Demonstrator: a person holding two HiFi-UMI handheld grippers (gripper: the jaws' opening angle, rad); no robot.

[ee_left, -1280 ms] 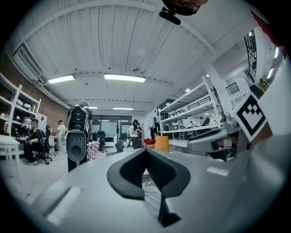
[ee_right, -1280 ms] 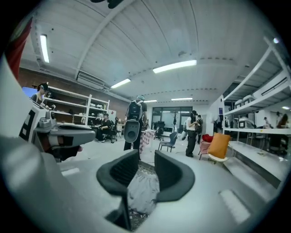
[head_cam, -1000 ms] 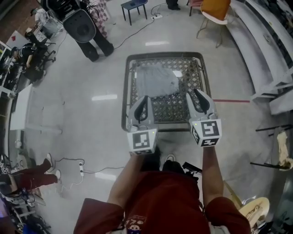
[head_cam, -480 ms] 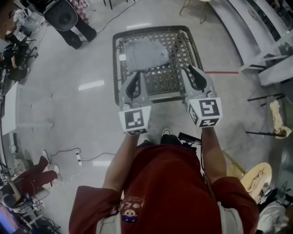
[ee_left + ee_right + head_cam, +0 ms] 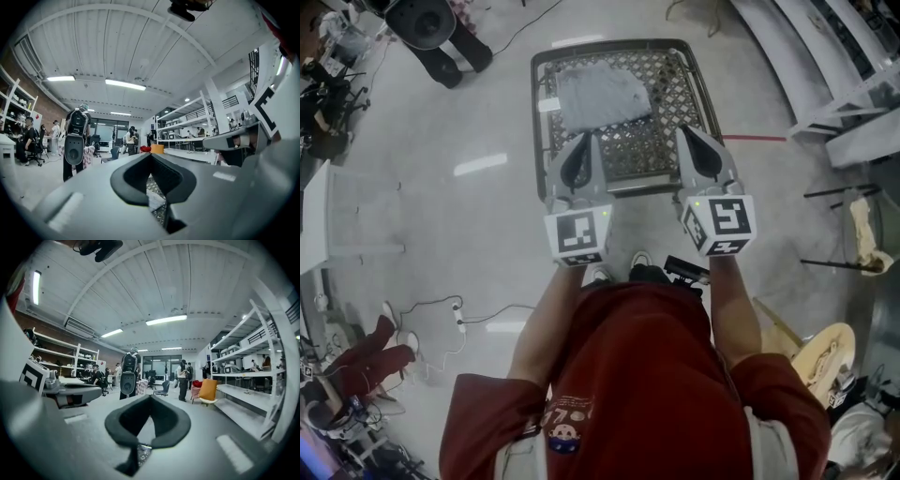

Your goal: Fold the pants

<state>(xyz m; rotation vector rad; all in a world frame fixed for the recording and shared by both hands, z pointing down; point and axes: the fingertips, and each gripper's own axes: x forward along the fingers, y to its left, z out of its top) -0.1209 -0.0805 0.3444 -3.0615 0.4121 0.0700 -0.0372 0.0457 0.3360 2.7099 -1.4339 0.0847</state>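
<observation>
Grey pants (image 5: pixel 602 94), folded into a flat pile, lie on the far left part of a metal mesh table (image 5: pixel 661 155). My left gripper (image 5: pixel 587 139) hovers over the table's near edge, shut and with nothing in it. My right gripper (image 5: pixel 683 132) hangs level with it to the right, also shut and empty. Both stay short of the pants. In the left gripper view the closed jaws (image 5: pixel 151 155) meet in front of the mesh. The right gripper view shows that gripper's jaws (image 5: pixel 150 397) pressed together too.
A person with a backpack (image 5: pixel 427 23) stands on the floor beyond the table's left corner. White shelving (image 5: pixel 834 56) runs along the right. A cable and power strip (image 5: pixel 459 323) lie on the floor at the left. An orange chair (image 5: pixel 207 389) stands farther off.
The head view has tilted down, so the table now sits higher in the picture. Both grippers have shifted a little along the table's near edge. The pants lie as before.
</observation>
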